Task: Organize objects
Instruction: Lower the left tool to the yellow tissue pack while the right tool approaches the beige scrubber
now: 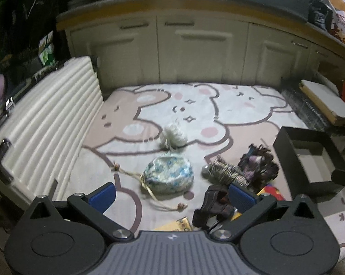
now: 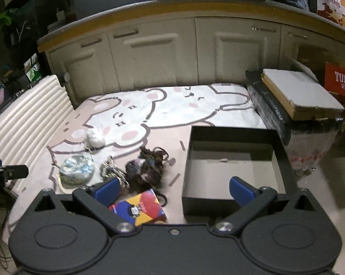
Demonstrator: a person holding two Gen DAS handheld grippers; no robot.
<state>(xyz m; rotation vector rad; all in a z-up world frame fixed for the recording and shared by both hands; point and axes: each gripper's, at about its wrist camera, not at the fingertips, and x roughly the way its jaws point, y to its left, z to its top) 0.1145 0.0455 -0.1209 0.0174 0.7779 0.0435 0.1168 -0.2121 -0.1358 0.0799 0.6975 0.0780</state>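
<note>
On a bear-print mat (image 1: 190,105) lie a floral drawstring pouch (image 1: 169,177), a white fluffy ball (image 1: 173,136), a striped hair clip (image 1: 225,171), a dark bundle of hair ties (image 1: 259,163), a dark strap item (image 1: 214,202) and a colourful small box (image 2: 140,207). An open black box (image 2: 234,160) stands at the right. My left gripper (image 1: 171,194) is open, low over the mat just before the pouch. My right gripper (image 2: 174,189) is open and empty, between the colourful box and the black box. The pouch (image 2: 77,168) also shows in the right wrist view.
A white ribbed suitcase (image 1: 46,123) lies along the mat's left edge. Cream cabinets (image 1: 195,50) stand behind. A wrapped black bundle with a flat white box on top (image 2: 298,91) and a red Tuborg carton (image 2: 340,80) sit at the right.
</note>
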